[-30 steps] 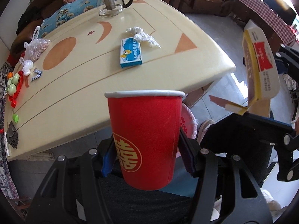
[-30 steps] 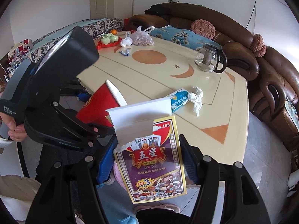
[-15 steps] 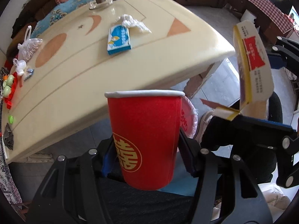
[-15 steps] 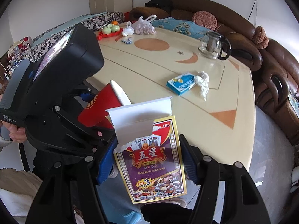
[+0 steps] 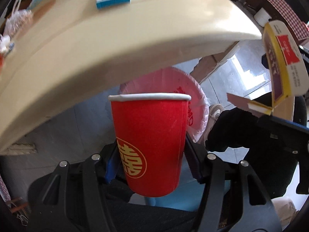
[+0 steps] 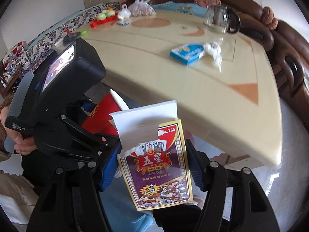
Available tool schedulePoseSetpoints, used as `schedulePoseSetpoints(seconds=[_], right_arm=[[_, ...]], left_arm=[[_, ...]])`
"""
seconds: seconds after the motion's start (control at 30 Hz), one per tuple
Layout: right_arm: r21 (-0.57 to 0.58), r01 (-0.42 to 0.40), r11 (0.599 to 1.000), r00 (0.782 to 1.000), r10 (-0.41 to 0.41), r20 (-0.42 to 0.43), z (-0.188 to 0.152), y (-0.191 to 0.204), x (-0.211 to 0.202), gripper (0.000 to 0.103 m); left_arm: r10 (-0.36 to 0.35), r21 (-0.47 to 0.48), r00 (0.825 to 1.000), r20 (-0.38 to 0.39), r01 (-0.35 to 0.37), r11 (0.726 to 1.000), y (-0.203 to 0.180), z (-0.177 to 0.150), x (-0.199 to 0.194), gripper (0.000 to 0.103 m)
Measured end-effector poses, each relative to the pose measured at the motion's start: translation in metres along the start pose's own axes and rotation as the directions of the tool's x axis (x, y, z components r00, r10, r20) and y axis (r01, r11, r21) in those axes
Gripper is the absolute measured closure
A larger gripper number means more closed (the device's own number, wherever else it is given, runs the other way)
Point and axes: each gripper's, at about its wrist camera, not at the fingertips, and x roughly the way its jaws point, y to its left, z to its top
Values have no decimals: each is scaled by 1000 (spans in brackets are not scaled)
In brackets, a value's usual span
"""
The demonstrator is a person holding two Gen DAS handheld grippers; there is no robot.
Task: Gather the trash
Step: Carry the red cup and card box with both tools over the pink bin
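Below the table [image 5: 173, 38] edge, the pink-lined trash bin [image 5: 193, 89] sits directly beyond the left hand-held gripper [image 5: 150, 166], which clamps an upright red paper cup [image 5: 148, 135]. The right hand-held gripper [image 6: 154, 166] clamps a playing-card box [image 6: 156, 166], farther aside.

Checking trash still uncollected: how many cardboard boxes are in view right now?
2. A purple-and-gold playing-card box, flap open, is held in the right gripper; a blue-and-white flat box lies on the cream table. Others may be hidden.
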Motion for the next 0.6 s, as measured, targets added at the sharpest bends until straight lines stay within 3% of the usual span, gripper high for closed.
schedulePoseSetpoints(seconds=[0.4,0.6], right_arm=[[129,-22,991,998,30,-63,-31,-22,82,40],[170,-8,985,995,24,-95,-45,-26,126,40]], left_arm=[[-57,-134,996,-73,47,990,23,10,69,44],[-29,-157,993,-111,11,988,22,8,102,44]])
